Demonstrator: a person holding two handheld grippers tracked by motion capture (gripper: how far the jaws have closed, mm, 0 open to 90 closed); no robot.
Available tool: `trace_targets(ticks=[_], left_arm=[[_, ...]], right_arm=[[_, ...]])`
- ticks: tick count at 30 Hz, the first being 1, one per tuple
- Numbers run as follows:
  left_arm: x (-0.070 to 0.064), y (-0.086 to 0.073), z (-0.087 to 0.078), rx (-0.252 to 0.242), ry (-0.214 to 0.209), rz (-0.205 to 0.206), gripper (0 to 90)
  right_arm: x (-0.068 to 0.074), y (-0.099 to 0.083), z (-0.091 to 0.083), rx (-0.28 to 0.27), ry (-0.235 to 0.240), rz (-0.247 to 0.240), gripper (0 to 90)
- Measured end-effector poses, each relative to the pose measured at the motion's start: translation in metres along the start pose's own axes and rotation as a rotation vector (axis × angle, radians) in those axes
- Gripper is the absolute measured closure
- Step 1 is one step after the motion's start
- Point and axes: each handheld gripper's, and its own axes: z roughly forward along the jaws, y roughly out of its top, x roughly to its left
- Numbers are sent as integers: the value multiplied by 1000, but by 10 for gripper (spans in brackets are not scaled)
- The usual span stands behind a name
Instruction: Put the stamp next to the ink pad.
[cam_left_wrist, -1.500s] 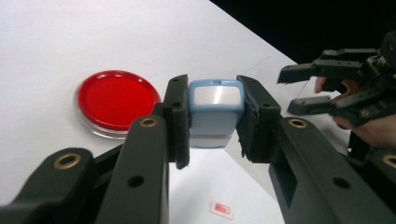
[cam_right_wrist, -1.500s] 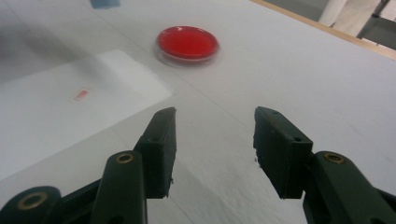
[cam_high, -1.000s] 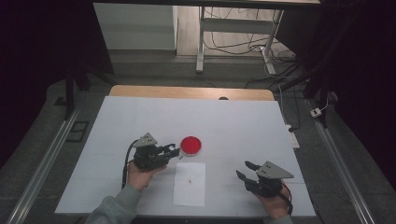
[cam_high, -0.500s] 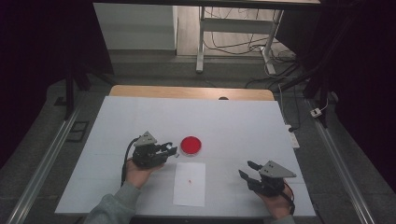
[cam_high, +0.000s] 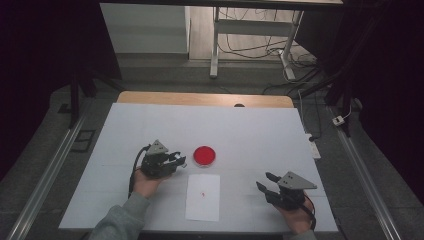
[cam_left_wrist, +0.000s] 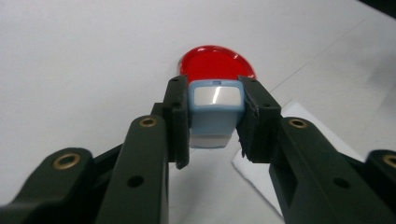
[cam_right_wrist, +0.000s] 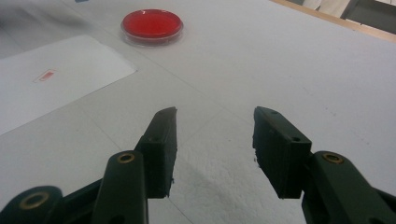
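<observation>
Stamp (cam_left_wrist: 215, 112) sits clamped between the jaws of the left gripper (cam_high: 176, 159), a small blue block with a pale face, held just beside the red ink pad (cam_high: 204, 155) on the white table (cam_high: 260, 130). In the left gripper view the pad lies directly beyond the stamp, so the step in hand looks like inking it, or carrying it on to the sheet of paper (cam_high: 202, 196) that lies nearer the person, which bears a small red mark (cam_high: 203, 194). To do this well, the stamp's face should meet the surface flat rather than on an edge, with a straight press down and a straight lift so nothing smears. The grip looks square and should not be loosened. The right gripper (cam_high: 267, 183) rests with jaws spread and empty, well apart from the sheet; it could steady the paper's corner during the press.
</observation>
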Motion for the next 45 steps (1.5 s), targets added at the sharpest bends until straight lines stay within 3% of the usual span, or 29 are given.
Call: trace_targets(ticks=[3, 14, 30, 34, 39, 45], left_arm=[[2, -1, 6, 24, 31, 14, 671], [7, -4, 17, 80, 50, 10, 669], [8, -5, 22, 96, 43, 16, 641], [7, -5, 21, 89, 41, 21, 550], [5, -5, 12, 50, 40, 18, 352], [-1, -8, -10, 17, 12, 49, 268]], right_arm=[[0, 0, 0, -5, -7, 1, 498], [0, -1, 1, 2, -9, 2, 497], [-1, -1, 1, 4, -20, 6, 495], [-1, -1, 1, 2, -22, 9, 495], [-2, -1, 0, -4, -22, 15, 495], [-4, -2, -1, -10, -10, 4, 495]])
